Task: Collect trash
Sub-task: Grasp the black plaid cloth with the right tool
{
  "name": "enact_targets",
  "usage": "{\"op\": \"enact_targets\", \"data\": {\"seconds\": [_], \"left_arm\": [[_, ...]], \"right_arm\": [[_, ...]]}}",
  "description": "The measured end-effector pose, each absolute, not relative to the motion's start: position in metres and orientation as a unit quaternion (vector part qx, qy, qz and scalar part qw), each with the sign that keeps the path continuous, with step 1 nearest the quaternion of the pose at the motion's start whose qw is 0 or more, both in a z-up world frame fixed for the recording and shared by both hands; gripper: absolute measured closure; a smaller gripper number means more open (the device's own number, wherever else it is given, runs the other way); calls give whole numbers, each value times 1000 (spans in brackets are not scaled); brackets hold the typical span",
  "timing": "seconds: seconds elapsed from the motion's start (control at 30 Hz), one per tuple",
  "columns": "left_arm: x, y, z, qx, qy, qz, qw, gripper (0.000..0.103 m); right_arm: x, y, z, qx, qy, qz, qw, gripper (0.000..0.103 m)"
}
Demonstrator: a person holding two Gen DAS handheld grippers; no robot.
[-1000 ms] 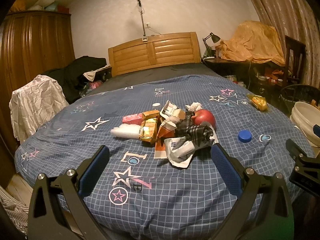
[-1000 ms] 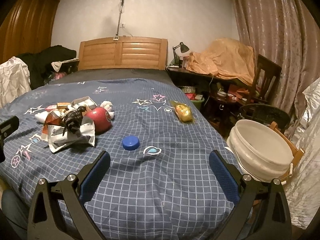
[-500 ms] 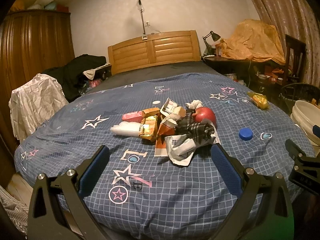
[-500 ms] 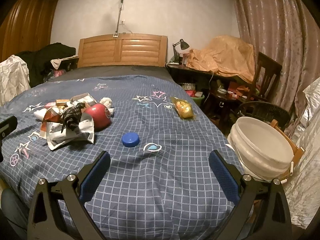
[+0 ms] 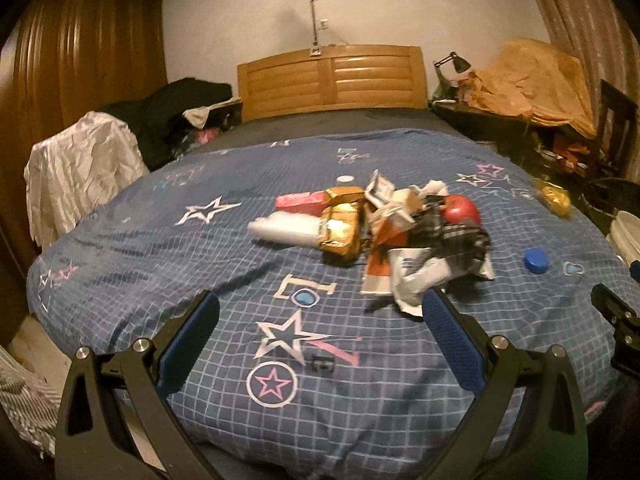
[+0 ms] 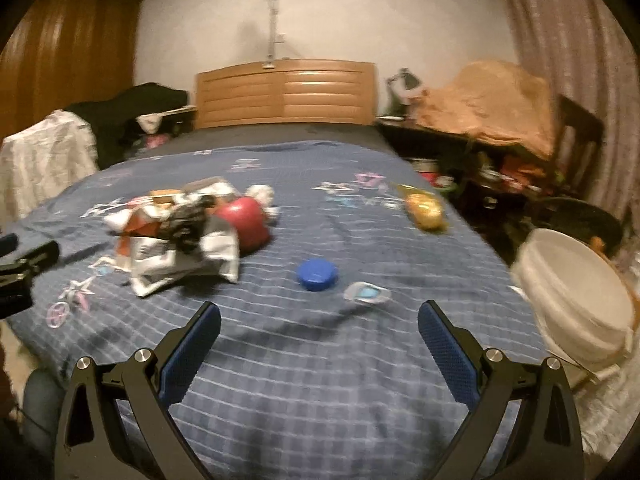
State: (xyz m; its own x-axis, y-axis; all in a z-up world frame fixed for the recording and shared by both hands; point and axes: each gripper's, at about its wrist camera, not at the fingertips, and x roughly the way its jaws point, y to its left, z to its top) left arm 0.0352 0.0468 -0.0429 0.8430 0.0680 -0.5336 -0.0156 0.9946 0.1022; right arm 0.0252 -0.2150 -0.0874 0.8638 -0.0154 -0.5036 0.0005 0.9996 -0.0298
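Both grippers, left gripper (image 5: 320, 320) and right gripper (image 6: 319, 326), hover with jaws spread wide, empty. Trash pile (image 5: 384, 236) lies mid-bedspread (image 5: 240, 248); blue cap (image 6: 317, 275) apart. Recommend gripping crumpled paper edges, releasing over the white bucket (image 6: 576, 296).

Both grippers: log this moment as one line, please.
left gripper: open, empty | right gripper: open, empty | crumpled wrapper pile: on blue checked bedspread | round blue plastic cap: ahead of right
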Motion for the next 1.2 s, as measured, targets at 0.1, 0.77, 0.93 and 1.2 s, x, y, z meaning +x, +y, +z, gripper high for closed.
{"op": "enact_targets", "data": {"seconds": [0.1,0.77,0.93,1.2], "left_arm": [[42,51,-47,44,287,26,957,6],[79,85,-73,18,334,69,940,6],[82,87,-76,22,346,82,934,6],[83,89,-74,30,356,101,928,6]], "right_arm": [[43,-195,-82,-30,250,37,967,5],[153,-108,-81,-103,277,145,944,11],[163,-104,-94,-113,310,152,932,38],[156,-107,-98,-87,325,174,926,90]]}}
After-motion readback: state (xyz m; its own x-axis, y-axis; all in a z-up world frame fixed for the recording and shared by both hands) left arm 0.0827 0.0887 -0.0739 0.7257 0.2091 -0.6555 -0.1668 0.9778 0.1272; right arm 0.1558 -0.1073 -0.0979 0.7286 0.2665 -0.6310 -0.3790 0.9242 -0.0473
